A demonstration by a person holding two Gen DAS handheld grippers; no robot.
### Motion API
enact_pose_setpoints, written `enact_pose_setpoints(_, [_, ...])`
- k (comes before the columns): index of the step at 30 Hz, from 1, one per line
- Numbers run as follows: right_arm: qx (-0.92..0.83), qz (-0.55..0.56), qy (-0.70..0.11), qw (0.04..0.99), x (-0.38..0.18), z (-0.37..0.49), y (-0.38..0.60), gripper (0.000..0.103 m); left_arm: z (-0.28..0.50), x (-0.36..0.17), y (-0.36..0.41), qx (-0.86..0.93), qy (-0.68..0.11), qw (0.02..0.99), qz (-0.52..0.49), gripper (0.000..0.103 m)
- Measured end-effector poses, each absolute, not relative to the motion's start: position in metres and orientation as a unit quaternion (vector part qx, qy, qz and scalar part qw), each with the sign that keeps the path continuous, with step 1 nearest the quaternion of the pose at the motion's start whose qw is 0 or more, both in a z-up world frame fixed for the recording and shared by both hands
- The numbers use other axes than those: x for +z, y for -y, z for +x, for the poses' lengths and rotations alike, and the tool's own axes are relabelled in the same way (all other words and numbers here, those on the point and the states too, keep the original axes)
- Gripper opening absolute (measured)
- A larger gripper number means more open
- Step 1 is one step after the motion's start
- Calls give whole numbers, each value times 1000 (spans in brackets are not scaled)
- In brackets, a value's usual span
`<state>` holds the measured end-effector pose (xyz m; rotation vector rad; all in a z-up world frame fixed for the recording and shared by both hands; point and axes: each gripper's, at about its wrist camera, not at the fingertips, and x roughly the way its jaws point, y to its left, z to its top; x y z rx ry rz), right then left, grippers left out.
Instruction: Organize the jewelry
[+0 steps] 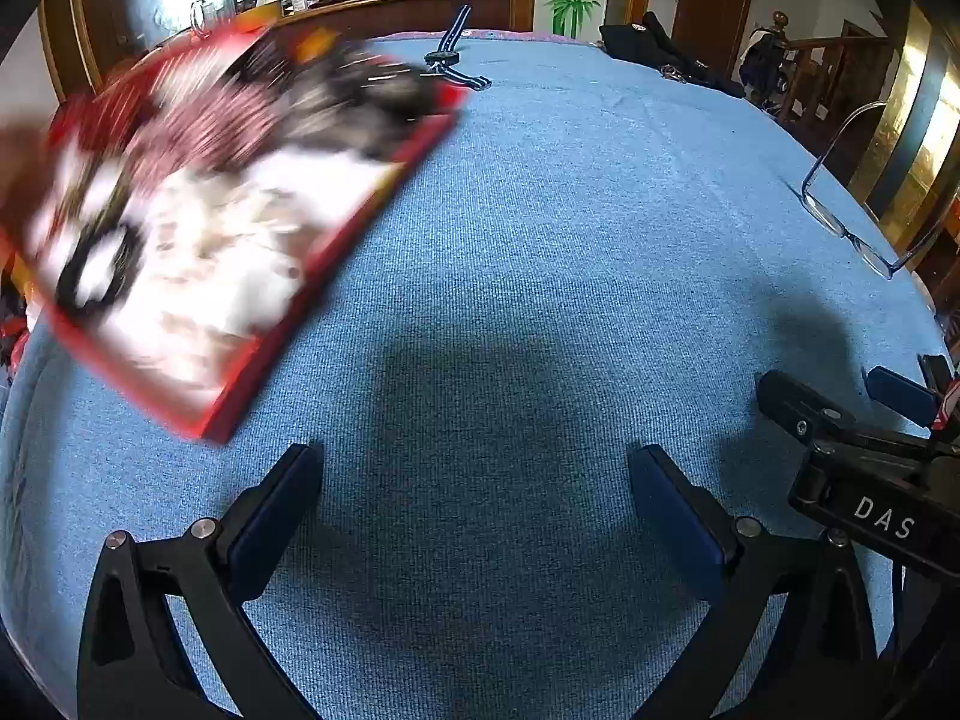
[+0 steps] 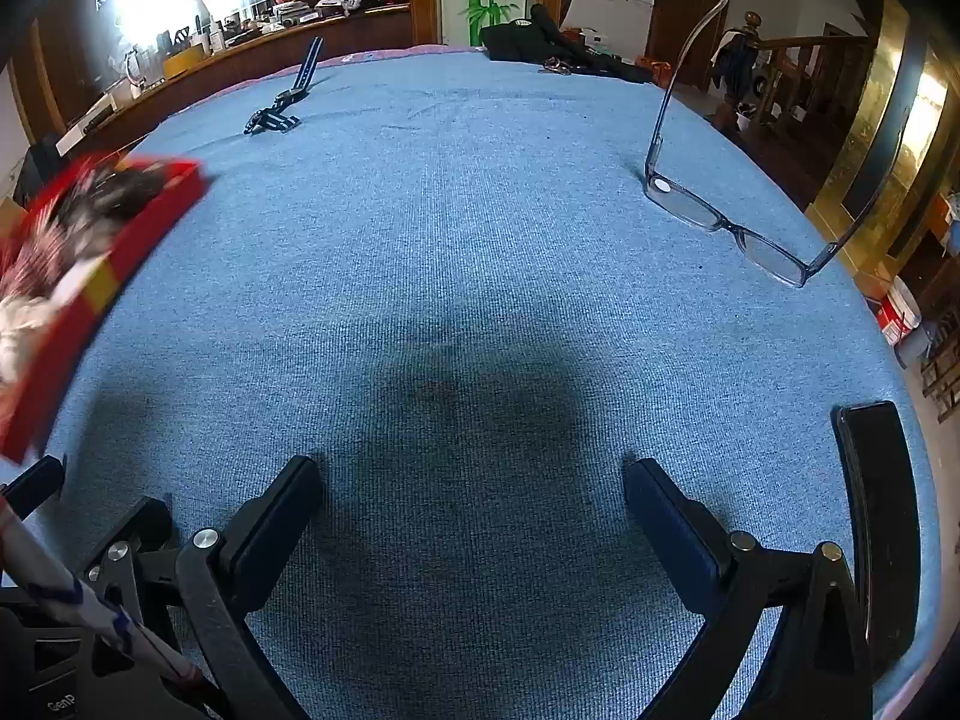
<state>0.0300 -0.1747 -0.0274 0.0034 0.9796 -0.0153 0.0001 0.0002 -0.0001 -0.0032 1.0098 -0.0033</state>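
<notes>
surface: blue cloth table (image 2: 480, 228) | on it: red box (image 1: 198, 228), watch (image 2: 282, 108), glasses (image 2: 720, 222), dark clothing (image 2: 540, 39)

White letters "DAS" stand on the black body of the right gripper (image 1: 852, 420), at four o'clock in the left wrist view. In the right wrist view, small white letters "Genp", cut off, sit on the left gripper (image 2: 90, 546) at seven o'clock. The red box's (image 1: 198, 228) print is too blurred to read.

You stand in a lived-in home: a blue-clothed table (image 2: 480, 228), a cluttered wooden counter (image 1: 390, 3), dark wooden doors (image 2: 690, 6) and a stair railing (image 2: 798, 60).
</notes>
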Motion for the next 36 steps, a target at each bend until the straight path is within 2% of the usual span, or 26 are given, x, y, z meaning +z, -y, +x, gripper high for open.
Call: enact_pose_setpoints(36, [-7, 2, -470, 883, -27, 30, 173, 103, 1, 0, 2, 0, -484, 875, 0, 103])
